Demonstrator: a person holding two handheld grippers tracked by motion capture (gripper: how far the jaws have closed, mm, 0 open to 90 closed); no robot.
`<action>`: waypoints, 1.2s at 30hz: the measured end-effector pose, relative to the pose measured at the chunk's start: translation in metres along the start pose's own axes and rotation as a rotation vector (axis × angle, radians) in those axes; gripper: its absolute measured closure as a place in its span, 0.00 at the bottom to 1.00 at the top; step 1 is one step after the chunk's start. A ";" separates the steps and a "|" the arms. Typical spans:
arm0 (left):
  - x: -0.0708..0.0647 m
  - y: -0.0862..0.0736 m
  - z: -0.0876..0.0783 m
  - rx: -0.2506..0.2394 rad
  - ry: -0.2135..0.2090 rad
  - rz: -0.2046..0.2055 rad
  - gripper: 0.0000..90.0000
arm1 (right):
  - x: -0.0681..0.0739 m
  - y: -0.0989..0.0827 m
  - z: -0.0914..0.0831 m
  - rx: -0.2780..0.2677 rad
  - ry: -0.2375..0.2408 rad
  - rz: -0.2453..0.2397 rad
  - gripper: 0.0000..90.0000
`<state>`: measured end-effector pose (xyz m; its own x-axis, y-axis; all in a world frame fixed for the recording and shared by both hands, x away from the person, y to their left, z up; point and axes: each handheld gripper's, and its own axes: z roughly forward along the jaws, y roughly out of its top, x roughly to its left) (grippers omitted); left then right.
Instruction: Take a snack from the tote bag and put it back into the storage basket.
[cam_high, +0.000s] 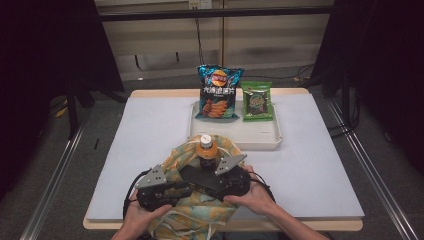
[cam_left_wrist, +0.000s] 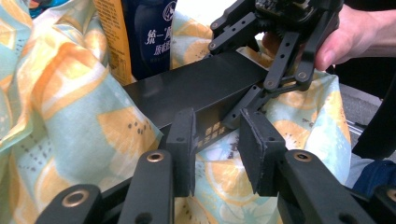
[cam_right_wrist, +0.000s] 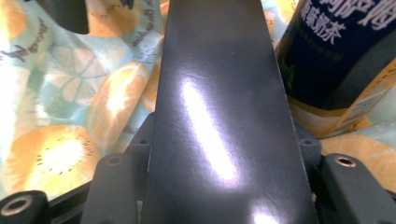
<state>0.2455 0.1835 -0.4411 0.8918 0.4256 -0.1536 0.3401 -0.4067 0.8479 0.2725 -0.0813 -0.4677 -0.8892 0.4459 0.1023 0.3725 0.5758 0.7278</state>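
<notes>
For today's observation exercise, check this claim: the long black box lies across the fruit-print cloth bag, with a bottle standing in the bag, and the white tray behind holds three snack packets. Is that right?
Not quite. The white plastic tray holds two packets, not three: a blue crisp bag and a green snack packet, as the high view shows. The long black box, fruit-print cloth bag and orange-capped bottle are as stated.

Your two hands sit close together, just in front of the bottle (cam_high: 206, 150). Your right gripper (cam_high: 202, 181) has its jaws on both sides of the long black box (cam_left_wrist: 196, 91), near the bottle. Your left gripper (cam_left_wrist: 215, 140) is a little farther from the bottle, its jaws apart at the box's end.
</notes>
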 end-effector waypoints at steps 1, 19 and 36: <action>0.000 0.000 -0.001 -0.008 -0.004 0.001 0.74 | 0.001 0.001 -0.002 0.002 0.002 -0.005 0.49; 0.001 0.027 -0.039 -0.216 0.056 -0.006 0.57 | 0.007 -0.007 -0.048 -0.045 0.013 0.025 0.49; 0.036 0.002 -0.028 -0.123 0.096 -0.068 0.95 | 0.008 -0.013 -0.054 -0.025 0.026 0.014 0.50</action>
<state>0.2698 0.2208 -0.4307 0.8336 0.5262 -0.1682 0.3542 -0.2754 0.8937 0.2459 -0.1218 -0.4395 -0.8908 0.4354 0.1299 0.3782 0.5521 0.7430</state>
